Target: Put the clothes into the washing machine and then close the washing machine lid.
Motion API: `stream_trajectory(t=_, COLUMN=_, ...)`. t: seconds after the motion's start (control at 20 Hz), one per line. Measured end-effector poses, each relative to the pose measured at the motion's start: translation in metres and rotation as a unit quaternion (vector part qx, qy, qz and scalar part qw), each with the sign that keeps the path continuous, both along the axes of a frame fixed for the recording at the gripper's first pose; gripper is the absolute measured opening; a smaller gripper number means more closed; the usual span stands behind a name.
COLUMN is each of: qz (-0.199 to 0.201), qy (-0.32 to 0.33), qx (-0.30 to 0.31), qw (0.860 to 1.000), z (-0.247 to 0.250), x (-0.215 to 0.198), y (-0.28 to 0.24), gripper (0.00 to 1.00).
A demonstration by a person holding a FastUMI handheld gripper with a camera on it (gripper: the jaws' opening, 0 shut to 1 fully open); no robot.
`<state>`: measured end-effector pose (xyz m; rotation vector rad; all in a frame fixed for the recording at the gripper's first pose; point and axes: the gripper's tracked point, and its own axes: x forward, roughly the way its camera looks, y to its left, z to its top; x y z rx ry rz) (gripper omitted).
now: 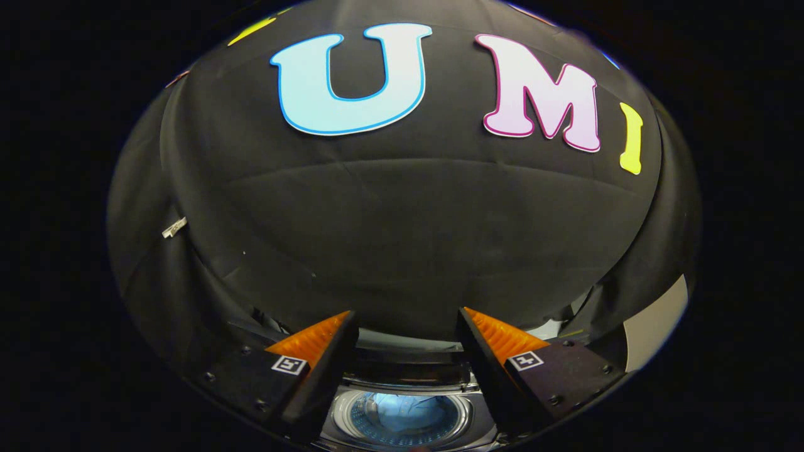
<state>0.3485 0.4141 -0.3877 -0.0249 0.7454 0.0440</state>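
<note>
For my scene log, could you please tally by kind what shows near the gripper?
Washing machine: 1, drum open below the fingers
Bluish clothes in the drum: 1 bundle
Gripper: 1, fingers apart, holding nothing
Black cloth wall: 1
Total: 4

A black cloth wall [402,238] hangs across the back of the booth, with faint horizontal creases running over it. A small white tag [174,227] is fixed to the cloth off to the left. Low on the right, a pale panel [653,326] stands beside the cloth's edge.
</note>
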Motion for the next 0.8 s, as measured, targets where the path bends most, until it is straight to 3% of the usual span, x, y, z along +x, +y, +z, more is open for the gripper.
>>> stream_trajectory(t=0.2, qz=-0.013, qy=-0.012, qx=0.034, qw=0.999, z=-0.002, x=-0.002, y=0.002, gripper=1.00)
stream_trajectory(t=0.8, qz=0.008, qy=-0.048, qx=0.024, qw=0.999, z=0.006, x=-0.045, y=0.003, gripper=1.00)
